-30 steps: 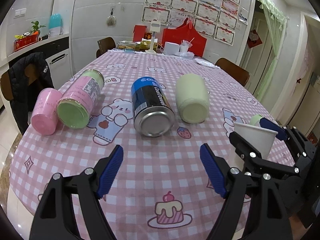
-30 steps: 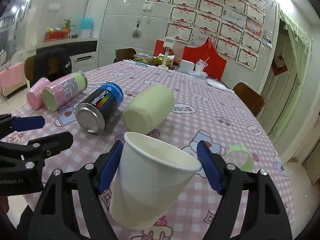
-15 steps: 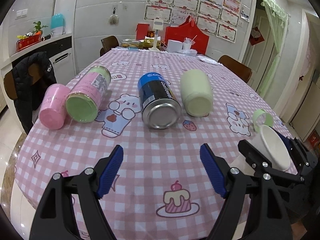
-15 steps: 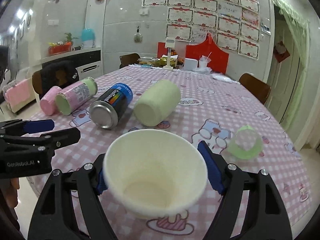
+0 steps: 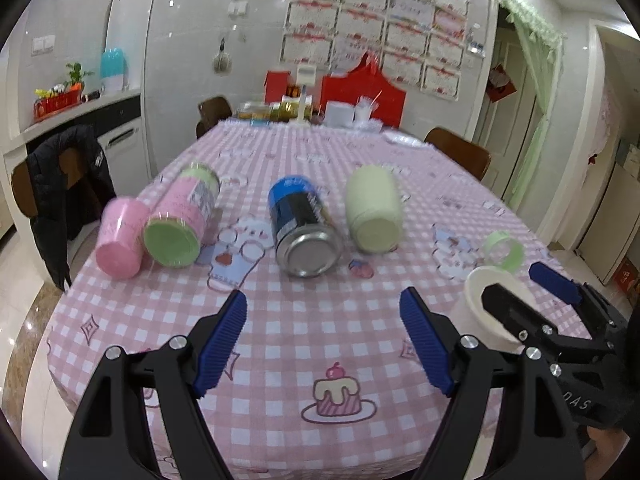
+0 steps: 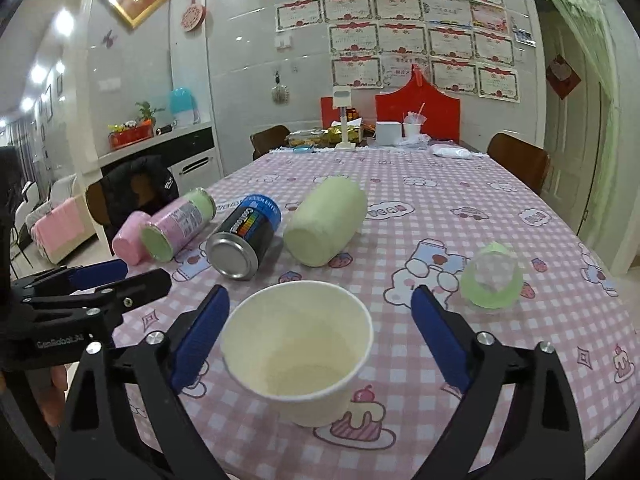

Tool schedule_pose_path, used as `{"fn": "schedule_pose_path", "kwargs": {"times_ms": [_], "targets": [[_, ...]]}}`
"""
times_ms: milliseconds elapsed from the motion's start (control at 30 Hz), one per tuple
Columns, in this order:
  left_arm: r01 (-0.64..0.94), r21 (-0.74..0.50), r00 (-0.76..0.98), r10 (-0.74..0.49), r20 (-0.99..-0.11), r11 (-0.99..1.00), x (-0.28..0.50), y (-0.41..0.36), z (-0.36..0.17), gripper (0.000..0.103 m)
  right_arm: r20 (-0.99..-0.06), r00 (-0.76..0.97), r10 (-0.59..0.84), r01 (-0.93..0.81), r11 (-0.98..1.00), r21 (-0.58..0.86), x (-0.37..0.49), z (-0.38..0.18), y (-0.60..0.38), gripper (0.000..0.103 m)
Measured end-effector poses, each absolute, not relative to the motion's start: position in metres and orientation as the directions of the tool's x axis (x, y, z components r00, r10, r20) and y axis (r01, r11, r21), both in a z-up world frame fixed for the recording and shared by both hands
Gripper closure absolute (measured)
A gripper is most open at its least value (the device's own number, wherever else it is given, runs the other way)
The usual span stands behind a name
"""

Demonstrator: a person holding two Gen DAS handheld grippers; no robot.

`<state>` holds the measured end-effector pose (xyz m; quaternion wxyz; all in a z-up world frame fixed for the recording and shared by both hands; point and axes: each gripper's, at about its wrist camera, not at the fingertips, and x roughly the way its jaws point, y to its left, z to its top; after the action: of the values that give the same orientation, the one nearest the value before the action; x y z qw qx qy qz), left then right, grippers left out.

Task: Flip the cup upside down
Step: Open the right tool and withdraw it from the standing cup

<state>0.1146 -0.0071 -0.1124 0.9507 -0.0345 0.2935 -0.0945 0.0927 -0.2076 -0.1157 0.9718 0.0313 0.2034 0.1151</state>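
Note:
A white paper cup (image 6: 298,350) stands upright, mouth up, on the pink checked tablecloth (image 6: 440,208) near the front edge. My right gripper (image 6: 320,338) is open around it, with its blue pads clear of both sides of the cup. The cup also shows in the left wrist view (image 5: 486,306) at the right, partly hidden behind the right gripper (image 5: 532,292). My left gripper (image 5: 324,344) is open and empty over the tablecloth (image 5: 304,320), to the left of the cup.
Lying on their sides are a pink cup (image 5: 120,242), a pink bottle with a green cap (image 5: 180,222), a blue and black can (image 5: 304,232) and a pale green cup (image 5: 374,214). A small green ring-shaped cup (image 6: 492,280) lies right of the paper cup. Chairs stand around the table.
The right gripper tilted the paper cup from leaning to mouth-up, set it on the table and opened. Both cameras pulled back a little. The left gripper stayed open.

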Motion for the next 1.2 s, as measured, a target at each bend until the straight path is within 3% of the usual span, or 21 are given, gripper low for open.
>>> {"fn": "schedule_pose_path", "kwargs": {"times_ms": [367,733,1200], "targets": [[0.149,-0.038,0.895,-0.151,-0.420,0.988,0.065,-0.017,-0.067,0.018,-0.321,0.923,0.214,-0.184,0.975,0.122,0.049,-0.080,-0.224,0.008],[0.112,0.022,0.950,-0.101,-0.297,0.993,0.018,-0.024,-0.034,0.012,-0.182,0.973,0.141,-0.141,0.990,0.011,0.006,-0.054,-0.219,0.008],[0.100,0.049,0.969,-0.086,-0.233,0.994,-0.006,-0.033,-0.020,0.009,-0.127,0.980,0.156,-0.155,0.988,0.013,-0.012,-0.048,-0.220,0.008]]}}
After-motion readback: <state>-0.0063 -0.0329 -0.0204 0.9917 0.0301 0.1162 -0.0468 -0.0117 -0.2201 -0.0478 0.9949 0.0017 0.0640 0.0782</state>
